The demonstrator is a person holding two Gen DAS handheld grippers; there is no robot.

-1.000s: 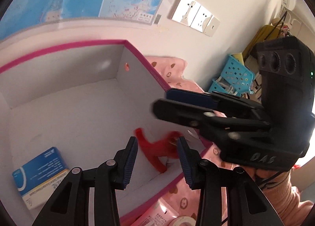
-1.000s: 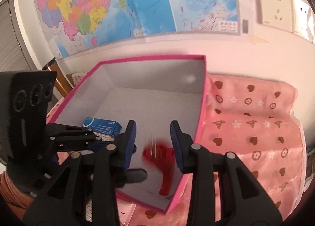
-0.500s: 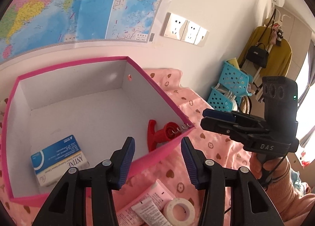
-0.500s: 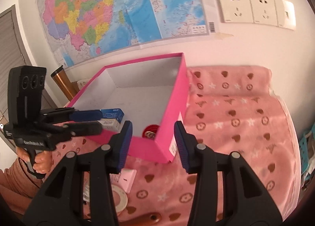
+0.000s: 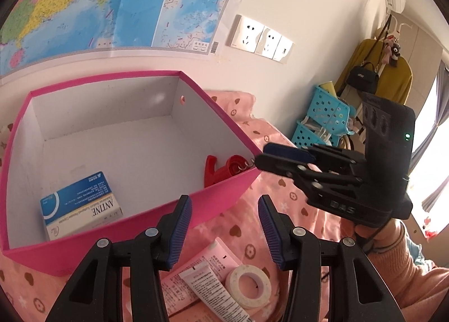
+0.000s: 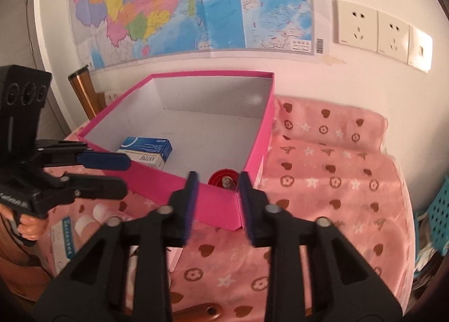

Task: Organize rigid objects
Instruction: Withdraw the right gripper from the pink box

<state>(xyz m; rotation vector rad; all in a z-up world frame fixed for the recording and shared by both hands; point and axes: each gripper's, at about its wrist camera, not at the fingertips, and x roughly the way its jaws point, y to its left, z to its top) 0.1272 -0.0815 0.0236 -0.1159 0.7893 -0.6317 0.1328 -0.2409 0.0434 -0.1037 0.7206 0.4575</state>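
Left wrist view: ribbed blue-padded left gripper [image 5: 224, 233] gapes empty; right gripper [image 6: 216, 204], just narrowing, empty too. Red plastic clamp [image 5: 221, 169] lies inside matte pink cardboard box [image 5: 84, 252].

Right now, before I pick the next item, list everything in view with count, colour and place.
box: 1, pink outside, white inside, on the cloth
medicine carton: 1, blue and white, inside the box
clamp: 1, red, inside the box at its near corner
tape roll: 1, white, on the cloth outside the box
tube: 1, white, beside the tape roll
cloth: 1, pink, patterned, under everything
left gripper: 1, black, blue pads, open, empty
right gripper: 1, black, jaws just closing, empty
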